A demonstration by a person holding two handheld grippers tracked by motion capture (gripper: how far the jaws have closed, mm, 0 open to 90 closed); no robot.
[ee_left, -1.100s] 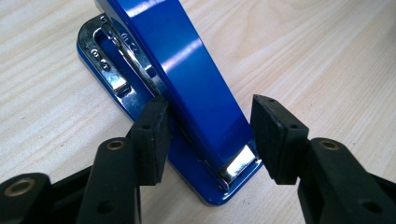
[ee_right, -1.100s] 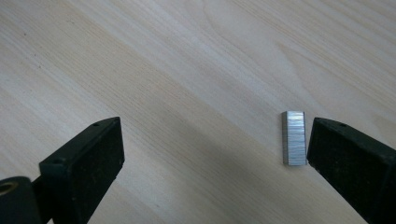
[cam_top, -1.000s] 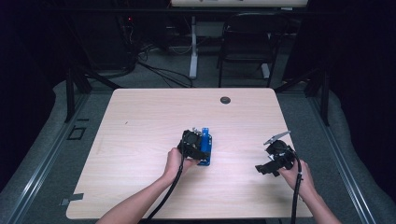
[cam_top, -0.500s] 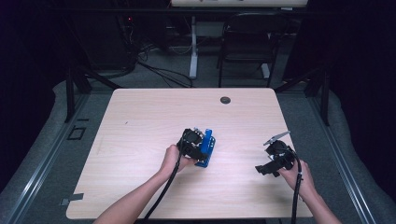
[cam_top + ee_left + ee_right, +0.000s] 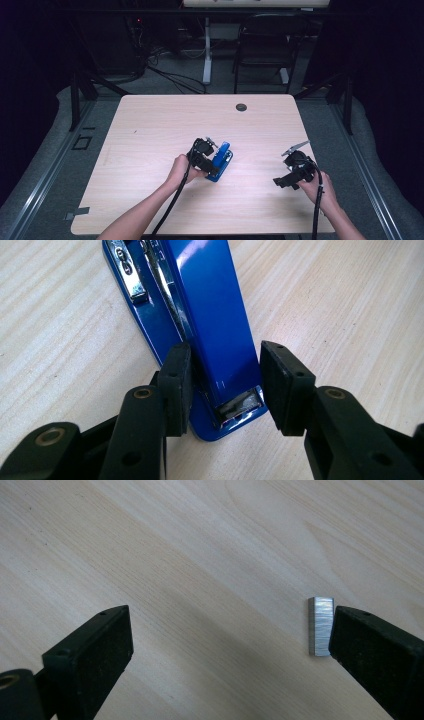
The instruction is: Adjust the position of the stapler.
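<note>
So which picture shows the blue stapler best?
The left gripper view: the stapler is close up, with its shiny metal parts clear, between the hand-held gripper's pads. The high view shows it small and partly hidden. The right gripper view shows bare table and a staple strip.

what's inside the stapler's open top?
The blue stapler lies on the table, top arm raised off its base. A chrome staple rail shows under the arm; whether staples sit in it can't be seen.
</note>
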